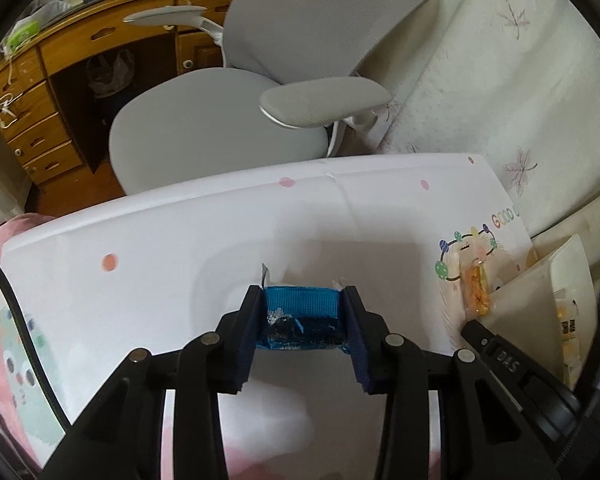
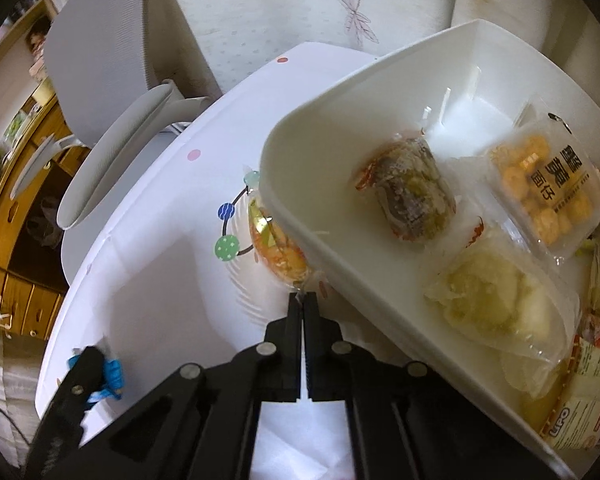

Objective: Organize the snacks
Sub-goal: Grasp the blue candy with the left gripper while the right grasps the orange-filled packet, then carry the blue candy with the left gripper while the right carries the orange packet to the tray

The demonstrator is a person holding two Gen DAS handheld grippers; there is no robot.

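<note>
- Left claw (image 1: 303, 312) clamped on small blue foil snack packet (image 1: 302, 316) above white dotted desk (image 1: 180, 248).
- Right claw (image 2: 302, 304) clenched, pinching end of clear orange snack wrapper (image 2: 278, 252) beside white plastic bin (image 2: 300, 184).

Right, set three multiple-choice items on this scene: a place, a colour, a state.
1. Where does the orange snack lie? A on a shelf; B on the table beside the white bin; C on the floor.
2. What colour is the packet in the left gripper? A blue; B red; C green.
3. The left gripper is: A open, empty; B shut on the packet; C folded away.
Answers: B, it rests on the table by the bin's wall; A, blue foil shows; B, both pads press it.
</note>
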